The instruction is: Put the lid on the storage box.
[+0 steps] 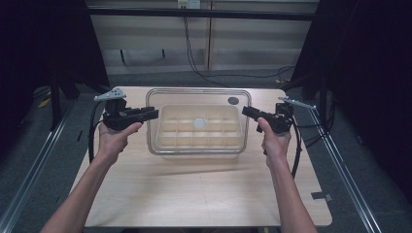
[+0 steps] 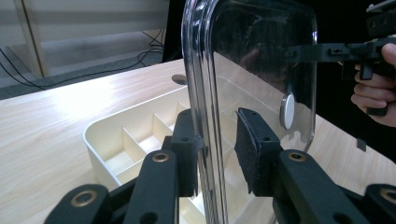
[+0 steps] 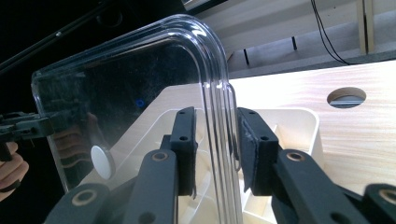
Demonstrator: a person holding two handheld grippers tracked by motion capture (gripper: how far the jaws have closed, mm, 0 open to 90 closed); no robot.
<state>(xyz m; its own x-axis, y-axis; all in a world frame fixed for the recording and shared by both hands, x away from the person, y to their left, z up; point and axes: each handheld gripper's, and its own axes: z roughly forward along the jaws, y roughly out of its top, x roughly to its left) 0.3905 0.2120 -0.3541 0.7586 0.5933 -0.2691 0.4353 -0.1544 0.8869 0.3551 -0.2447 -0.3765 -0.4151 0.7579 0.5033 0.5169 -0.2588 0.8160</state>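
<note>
Sitting on the big wooden desk (image 1: 204, 189) is a cream tray (image 1: 199, 128) with little boxes, under a clear lid (image 1: 199, 94). The left gripper (image 1: 148, 114) and right gripper (image 1: 248, 112) each have jaws apart around a lid edge.

The clear plastic lid (image 2: 252, 60) is running off the bottom edge in both gripper views. The cream divided plastic tray (image 2: 116, 140) is lying partly behind it and the black jaws, its near compartments going unseen.
</note>
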